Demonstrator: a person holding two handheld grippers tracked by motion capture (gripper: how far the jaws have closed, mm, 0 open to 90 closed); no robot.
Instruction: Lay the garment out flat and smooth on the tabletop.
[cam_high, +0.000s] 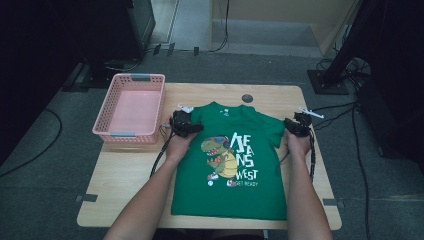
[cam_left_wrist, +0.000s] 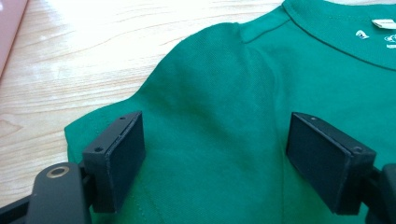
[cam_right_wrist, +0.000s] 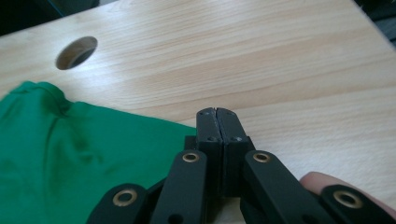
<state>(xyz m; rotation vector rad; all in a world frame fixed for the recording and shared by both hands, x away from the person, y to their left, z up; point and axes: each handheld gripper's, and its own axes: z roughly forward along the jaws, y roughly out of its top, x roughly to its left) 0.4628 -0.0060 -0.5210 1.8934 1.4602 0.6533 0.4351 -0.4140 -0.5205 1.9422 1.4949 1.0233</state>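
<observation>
Pale wooden counter (cam_high: 125, 175) in a dim room, grey floor and trailing cables around it; green T-shirt (cam_high: 235, 165) laid flat, front up.

The T-shirt is judged light, soft and limp: it will sag and crease where unsupported, and is best taken at the shoulder seams or sleeve hems, both sides together. The left gripper (cam_high: 186, 125) is held over the shirt's left shoulder, its jaws set wide apart with green cloth (cam_left_wrist: 215, 130) lying between and beneath them, nothing yet pinched. The right gripper (cam_high: 298, 125) is placed at the opposite sleeve; its jaws are pressed together just beside the sleeve edge (cam_right_wrist: 93, 135), and whether any cloth is caught cannot be told. A pink basket (cam_high: 131, 80) is stood at the counter's far left corner, near the shirt. A round cable hole (cam_right_wrist: 76, 52) is noted beyond the collar.
</observation>
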